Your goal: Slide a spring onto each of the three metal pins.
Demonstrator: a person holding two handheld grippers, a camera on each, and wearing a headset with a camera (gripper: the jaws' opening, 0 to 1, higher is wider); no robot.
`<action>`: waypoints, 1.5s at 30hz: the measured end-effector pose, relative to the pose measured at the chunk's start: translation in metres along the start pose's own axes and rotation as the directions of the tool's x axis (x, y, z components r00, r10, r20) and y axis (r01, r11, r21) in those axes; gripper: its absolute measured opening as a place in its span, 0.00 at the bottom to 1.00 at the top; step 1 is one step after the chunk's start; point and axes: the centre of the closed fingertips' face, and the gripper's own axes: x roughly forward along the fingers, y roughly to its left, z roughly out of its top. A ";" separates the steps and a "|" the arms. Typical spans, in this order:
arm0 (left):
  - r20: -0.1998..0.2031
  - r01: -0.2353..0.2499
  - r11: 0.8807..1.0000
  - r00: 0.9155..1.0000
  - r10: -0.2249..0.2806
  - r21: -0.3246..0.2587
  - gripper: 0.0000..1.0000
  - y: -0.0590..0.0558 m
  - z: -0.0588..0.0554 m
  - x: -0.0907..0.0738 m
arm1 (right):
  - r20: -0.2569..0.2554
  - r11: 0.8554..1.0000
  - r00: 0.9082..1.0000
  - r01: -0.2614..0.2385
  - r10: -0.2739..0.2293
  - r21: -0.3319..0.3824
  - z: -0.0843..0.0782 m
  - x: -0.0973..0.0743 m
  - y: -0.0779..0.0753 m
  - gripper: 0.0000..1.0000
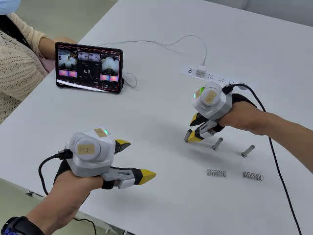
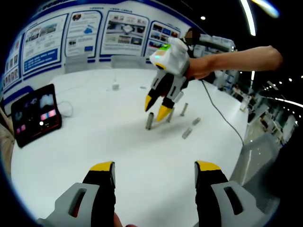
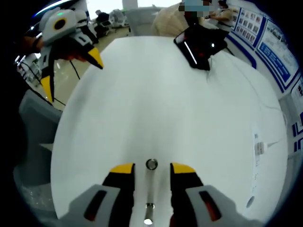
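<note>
Three short metal pins stand on the white table (image 1: 146, 107): one (image 1: 188, 135) at my right gripper (image 1: 194, 129), one (image 1: 217, 143) in the middle and one (image 1: 248, 151) at the right. Two springs (image 1: 216, 173) (image 1: 253, 176) lie in front of them. In the right gripper view the jaws are narrowed around the first pin (image 3: 151, 164), with a slit of table showing on each side of its top; lower down, contact is hidden. My left gripper (image 1: 136, 159) hovers open and holds nothing, well to the left. In its view the right gripper (image 2: 155, 107) hangs over that pin (image 2: 149, 120).
A tablet (image 1: 89, 67) leans at the back left, with a person's arm (image 1: 19, 63) beside it. A white power strip (image 1: 205, 73) and its cable lie behind the right gripper. The table's near edge (image 1: 161, 230) runs just below my left hand.
</note>
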 end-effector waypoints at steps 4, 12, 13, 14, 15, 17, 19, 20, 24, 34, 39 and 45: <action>0.003 0.000 1.000 1.000 0.000 -0.002 0.69 0.000 0.001 0.000 | 0.036 0.999 0.999 0.007 -0.008 0.038 0.002 -0.006 0.001 0.31; 0.010 -0.001 1.000 1.000 0.001 0.003 0.69 -0.003 0.004 -0.001 | 0.124 0.991 0.990 0.045 -0.061 0.125 0.005 -0.019 -0.002 0.31; 0.011 -0.001 1.000 1.000 0.001 0.002 0.69 -0.003 0.005 -0.001 | 0.134 0.990 0.989 0.047 -0.065 0.134 0.004 -0.021 -0.003 0.31; 0.012 -0.001 1.000 1.000 0.000 0.002 0.69 -0.004 0.005 -0.001 | 0.150 0.987 0.986 0.050 -0.073 0.155 0.004 -0.023 -0.004 0.31; 0.013 0.000 1.000 1.000 0.000 0.003 0.69 -0.004 0.005 -0.001 | 0.160 0.984 0.984 0.050 -0.078 0.172 0.004 -0.024 -0.004 0.31; 0.013 0.001 1.000 1.000 -0.001 0.004 0.69 -0.005 0.005 -0.001 | 0.184 0.978 0.979 0.054 -0.092 0.200 0.003 -0.028 -0.005 0.31; 0.012 0.002 1.000 1.000 -0.002 0.004 0.69 -0.005 0.005 -0.001 | 0.202 0.972 0.974 0.055 -0.103 0.228 0.002 -0.032 -0.005 0.31; 0.012 0.003 1.000 1.000 -0.003 0.004 0.69 -0.006 0.005 -0.001 | 0.213 0.970 0.971 0.056 -0.109 0.239 0.003 -0.034 -0.004 0.31; 0.013 0.006 1.000 1.000 -0.006 0.004 0.69 -0.008 0.005 -0.001 | 0.249 0.957 0.958 0.065 -0.139 0.284 0.001 -0.042 -0.003 0.32; 0.014 0.013 1.000 1.000 -0.013 0.012 0.70 -0.012 0.009 0.003 | 0.291 0.931 0.935 0.090 -0.201 0.353 -0.015 -0.056 0.005 0.34; 0.012 0.020 1.000 1.000 -0.020 0.017 0.70 -0.015 0.011 0.007 | 0.309 0.916 0.925 0.091 -0.223 0.390 -0.021 -0.063 0.010 0.37; 0.012 0.026 0.999 1.000 -0.026 0.021 0.70 -0.017 0.013 0.010 | 0.319 0.900 0.914 0.098 -0.250 0.425 -0.030 -0.067 0.017 0.41</action>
